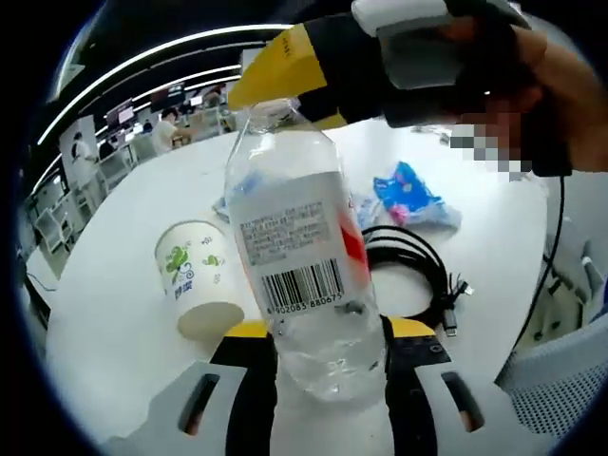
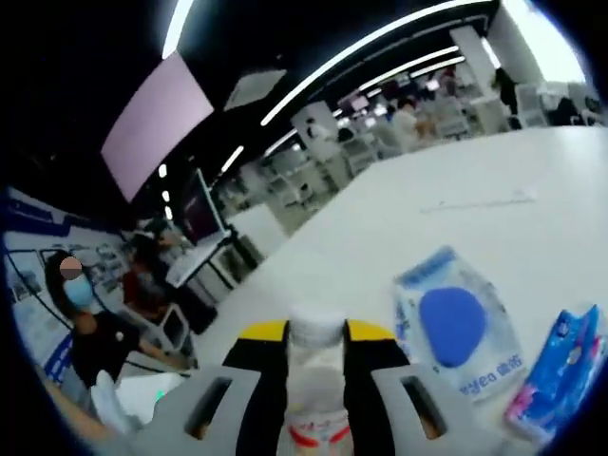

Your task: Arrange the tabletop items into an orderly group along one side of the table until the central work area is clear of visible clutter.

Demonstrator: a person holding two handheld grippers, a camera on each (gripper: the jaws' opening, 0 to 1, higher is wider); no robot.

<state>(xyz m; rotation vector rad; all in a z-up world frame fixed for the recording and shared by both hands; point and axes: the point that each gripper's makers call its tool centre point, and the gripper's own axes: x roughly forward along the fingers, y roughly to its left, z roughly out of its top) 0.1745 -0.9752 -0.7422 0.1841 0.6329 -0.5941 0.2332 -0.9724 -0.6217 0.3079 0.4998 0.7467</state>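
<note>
A clear plastic water bottle [image 1: 304, 256] with a white barcode label stands upright between the jaws of my left gripper [image 1: 330, 332], which is shut on its lower body. My right gripper [image 1: 285, 81] comes in from the upper right of the left gripper view, and its yellow-tipped jaws meet the bottle's top. In the right gripper view, the bottle's white cap [image 2: 316, 332] sits pinched between the jaws of my right gripper [image 2: 316, 337]. Behind the bottle, a white paper cup [image 1: 195, 275] with green print stands tilted on the white table [image 1: 133, 218].
A coiled black cable [image 1: 410, 266] lies right of the bottle, with a blue packet [image 1: 408, 195] beyond it. A white-and-blue wipes pack [image 2: 456, 328] and another blue packet [image 2: 560, 370] lie on the table [image 2: 456, 190]. A mesh chair [image 1: 560, 380] stands by the table's edge. People sit at desks far behind.
</note>
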